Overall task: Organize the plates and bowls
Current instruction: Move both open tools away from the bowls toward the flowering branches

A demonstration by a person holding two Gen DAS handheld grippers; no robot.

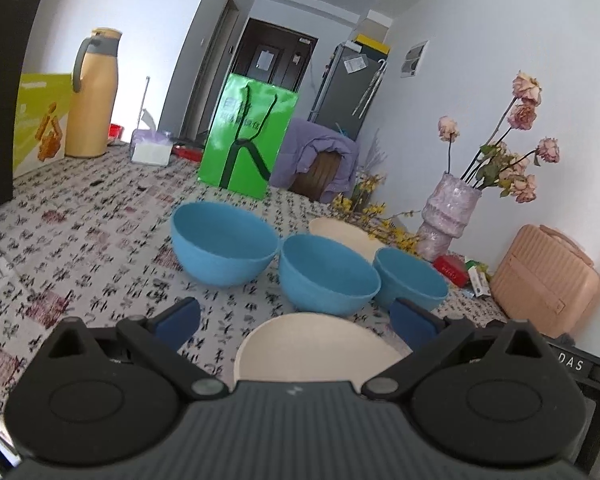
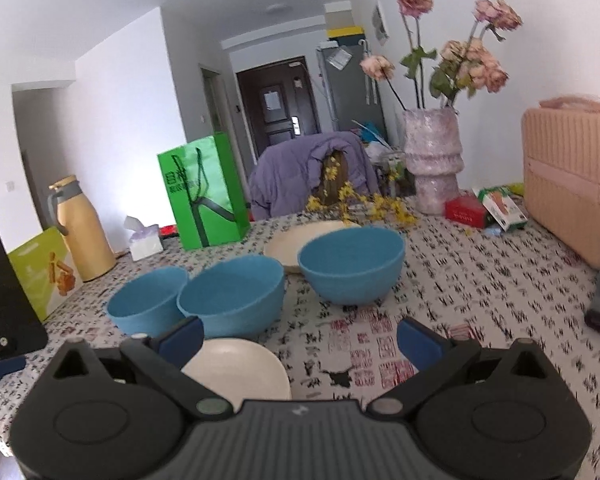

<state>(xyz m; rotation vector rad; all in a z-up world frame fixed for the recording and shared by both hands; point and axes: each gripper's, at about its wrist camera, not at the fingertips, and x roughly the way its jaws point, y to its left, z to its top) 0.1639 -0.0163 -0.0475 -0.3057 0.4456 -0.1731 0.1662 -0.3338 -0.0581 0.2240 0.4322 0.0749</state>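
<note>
Inspector: Near plate (image 1: pixel 316 344) lay on the worktop (image 1: pixel 100 240), directly ahead of the left hand-held gripper (image 1: pixel 296 322).

Clerk: Jaws?

Inspector: Both spread, empty; right hand-held gripper (image 2: pixel 300 340) stood rightward of it.

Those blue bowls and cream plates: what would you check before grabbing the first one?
1. Left gripper open: ok.
2. Right gripper open and holding nothing: ok.
3. Three blue bowls upright, unstacked: ok.
4. Near plate lies between the left fingers: ok.
5. Far plate free to lift: cannot tell, bowls hide part.
6. Vase well behind the bowls: ok.
</note>
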